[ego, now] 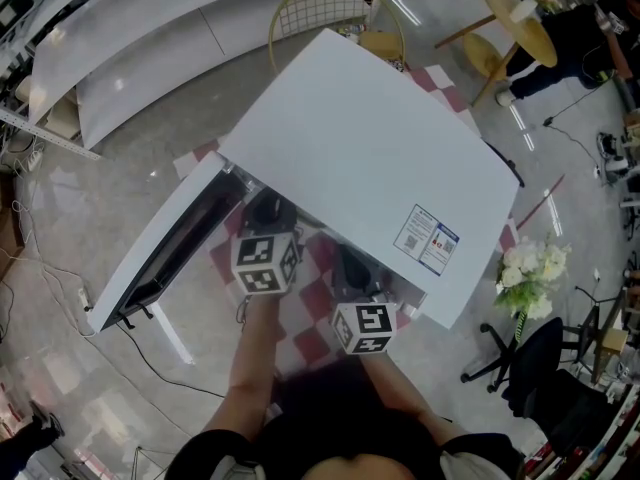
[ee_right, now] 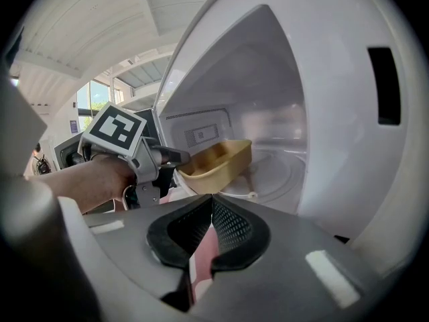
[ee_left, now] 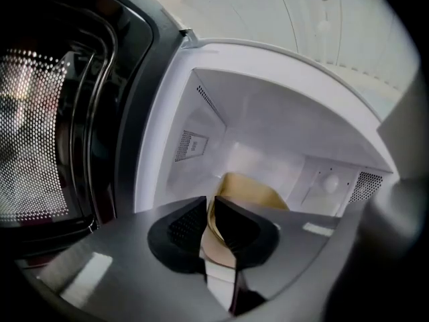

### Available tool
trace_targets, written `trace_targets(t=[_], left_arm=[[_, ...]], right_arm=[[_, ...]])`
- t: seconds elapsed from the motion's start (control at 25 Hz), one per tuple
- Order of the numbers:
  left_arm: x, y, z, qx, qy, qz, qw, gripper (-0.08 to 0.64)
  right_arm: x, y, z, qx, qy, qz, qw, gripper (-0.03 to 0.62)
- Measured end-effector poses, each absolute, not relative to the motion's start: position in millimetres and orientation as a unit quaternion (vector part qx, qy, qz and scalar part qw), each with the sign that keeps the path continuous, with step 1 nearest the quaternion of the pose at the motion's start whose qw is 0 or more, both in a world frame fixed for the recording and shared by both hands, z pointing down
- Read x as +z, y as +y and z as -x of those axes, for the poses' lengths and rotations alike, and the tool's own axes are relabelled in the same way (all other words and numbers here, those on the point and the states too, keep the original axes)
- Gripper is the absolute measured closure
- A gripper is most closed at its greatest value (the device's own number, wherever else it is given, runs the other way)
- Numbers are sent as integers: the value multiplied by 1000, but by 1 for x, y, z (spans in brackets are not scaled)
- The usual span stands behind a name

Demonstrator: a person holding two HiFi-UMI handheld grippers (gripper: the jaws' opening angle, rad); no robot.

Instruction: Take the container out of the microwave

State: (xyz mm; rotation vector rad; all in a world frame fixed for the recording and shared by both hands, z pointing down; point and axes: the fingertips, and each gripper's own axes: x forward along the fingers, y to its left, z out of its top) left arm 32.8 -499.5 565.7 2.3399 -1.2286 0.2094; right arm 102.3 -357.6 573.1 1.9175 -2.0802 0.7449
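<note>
The white microwave (ego: 370, 158) stands with its door (ego: 165, 248) swung open to the left. A tan, shallow container (ee_right: 218, 163) sits tilted at the mouth of the cavity, over the glass turntable (ee_right: 278, 173). My left gripper (ee_left: 213, 205) is shut on the container's near rim (ee_left: 249, 190); the right gripper view shows its jaws pinching that rim from the left. My right gripper (ee_right: 212, 203) waits in front of the opening, lower and to the right, shut with nothing between its jaws.
The open door (ee_left: 40, 133) blocks the left side. A red and white checked cloth (ego: 310, 318) covers the table under the microwave. White flowers (ego: 530, 268) and an office chair (ego: 535, 368) stand to the right, and a yellow wire chair (ego: 330, 8) behind.
</note>
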Motion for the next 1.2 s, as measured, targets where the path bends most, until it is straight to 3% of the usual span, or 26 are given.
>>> trace_targets(t=[1.2], left_arm=[[558,-467,-6,60,-470,-845,247,523]], right_arm=[[563,-337,-90,245,-718,-643,103,591]])
